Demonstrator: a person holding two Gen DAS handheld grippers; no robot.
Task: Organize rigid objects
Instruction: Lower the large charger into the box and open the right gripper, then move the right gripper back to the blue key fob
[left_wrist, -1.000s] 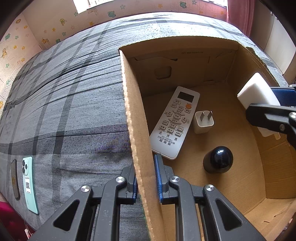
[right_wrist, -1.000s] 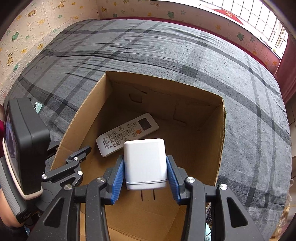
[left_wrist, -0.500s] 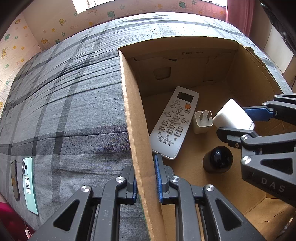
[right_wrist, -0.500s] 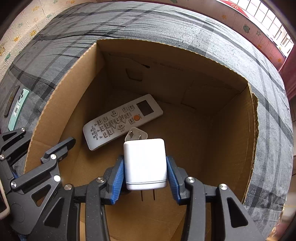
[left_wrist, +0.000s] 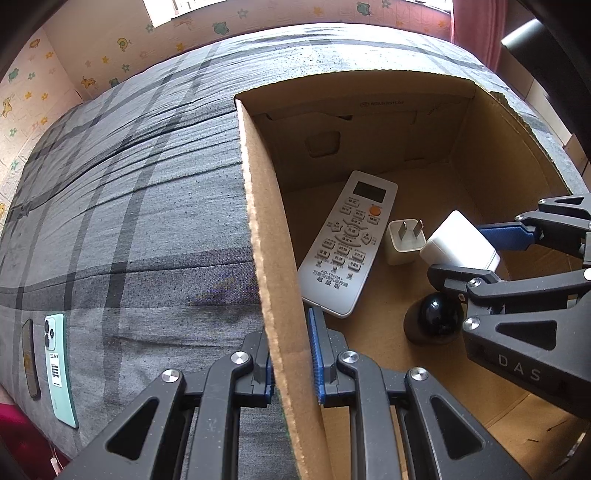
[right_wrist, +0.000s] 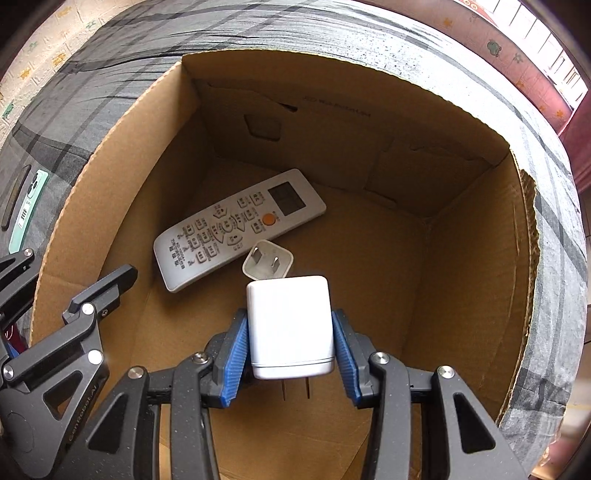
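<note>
Right gripper (right_wrist: 290, 354) is clamped on a large white charger (right_wrist: 290, 326), blue pads pressing its two side faces, prongs pointing back toward the wrist. It hangs inside the cardboard box (left_wrist: 406, 118), pointing steeply down, and the charger appears clear of the box floor; contact cannot be confirmed from either view.

Left gripper (left_wrist: 291, 354) is closed on the box's near side wall, one pad outside and one inside, apparently steadying the box.

Box contents, noted outward from the held charger:
- a small white plug adapter (right_wrist: 267, 264) lies just beyond the charger's front edge, prongs up. In the left wrist view the two appear close or touching; which, cannot be told.
- a white remote control (right_wrist: 240, 229) lies flat beyond the adapter, long axis running diagonally across the floor, display end toward the far wall.
- a black rounded object (left_wrist: 434, 319) sits beneath the right gripper's near finger in the left wrist view; hidden in the right wrist view.

Judgement: the step in hand is placing the charger in the box. The deciding relation is what lies directly under and ahead of it: bare cardboard shows below and to the right, while the adapter crowds the front and the black object sits to the left. Release looks safest straight down or slightly right. The right hand alone is placed to do it.

Outside the box, a mint-green phone (left_wrist: 59, 365) and a dark slim item (left_wrist: 30, 360) lie on the plaid bed cover (left_wrist: 129, 221), nearer the left hand, presumably awaiting collection.
</note>
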